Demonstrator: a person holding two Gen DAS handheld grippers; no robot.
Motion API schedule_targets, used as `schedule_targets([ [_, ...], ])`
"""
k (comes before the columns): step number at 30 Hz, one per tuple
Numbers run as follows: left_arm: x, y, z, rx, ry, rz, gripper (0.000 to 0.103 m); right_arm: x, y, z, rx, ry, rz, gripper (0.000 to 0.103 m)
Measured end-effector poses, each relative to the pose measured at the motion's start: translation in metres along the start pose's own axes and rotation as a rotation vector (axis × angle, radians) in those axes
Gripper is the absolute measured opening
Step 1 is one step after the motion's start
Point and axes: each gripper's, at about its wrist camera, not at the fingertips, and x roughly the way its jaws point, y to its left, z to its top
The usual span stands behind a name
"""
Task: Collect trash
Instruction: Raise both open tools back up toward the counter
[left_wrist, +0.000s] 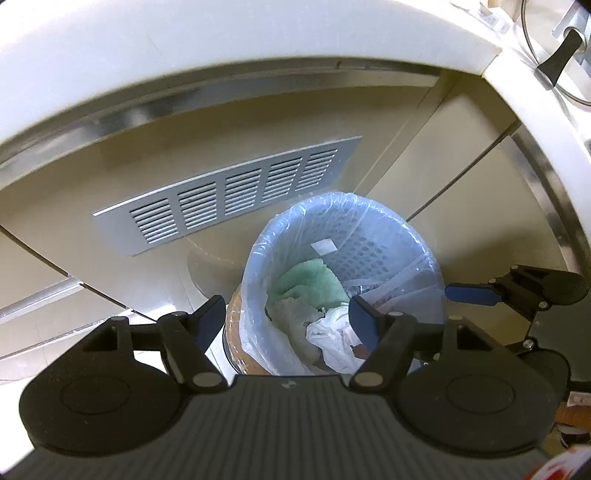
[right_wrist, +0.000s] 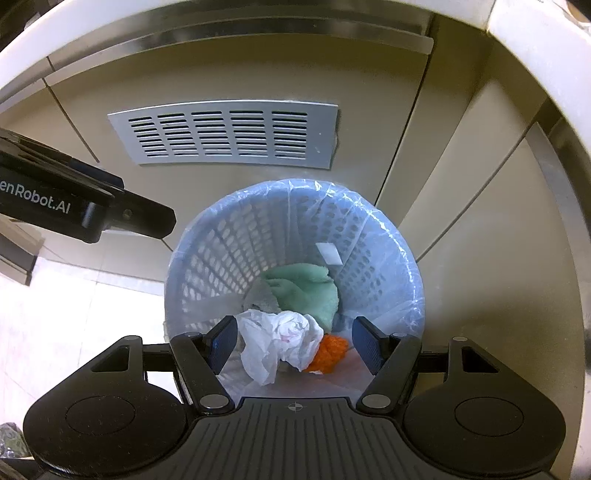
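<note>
Both the left gripper and right gripper hover, fingers apart and empty, over the lined bin holding a green cloth, crumpled white plastic and what seems orange peel.

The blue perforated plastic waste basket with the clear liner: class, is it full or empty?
Partly filled. The blue perforated plastic waste basket holds a green cloth, crumpled white plastic and an orange scrap at its bottom; its walls above are bare.

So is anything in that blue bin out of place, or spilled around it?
Nothing looks spilled. The blue basket stands upright with its clear liner over the rim. Inside lie a green cloth, a crumpled white bag and an orange scrap. The only oddity: a cloth among the trash.
</note>
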Motion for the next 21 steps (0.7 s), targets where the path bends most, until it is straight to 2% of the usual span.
schedule_targets([
  [5,-0.029,0.0,0.005,0.028,-0.058,-0.008,0.07,-0.029,0.007,0.009,-0.024,-0.051,-0.013,0.069],
  [12,-0.084,-0.003,0.015,0.068,-0.191,-0.029,0.07,-0.094,0.016,0.029,-0.043,-0.217,-0.044,0.069],
  [17,-0.115,-0.003,0.028,0.077,-0.281,-0.054,0.07,-0.137,0.014,0.045,0.005,-0.34,-0.089,0.069],
  [21,-0.133,-0.004,0.044,0.097,-0.339,-0.082,0.07,-0.162,0.005,0.055,0.076,-0.404,-0.129,0.069],
])
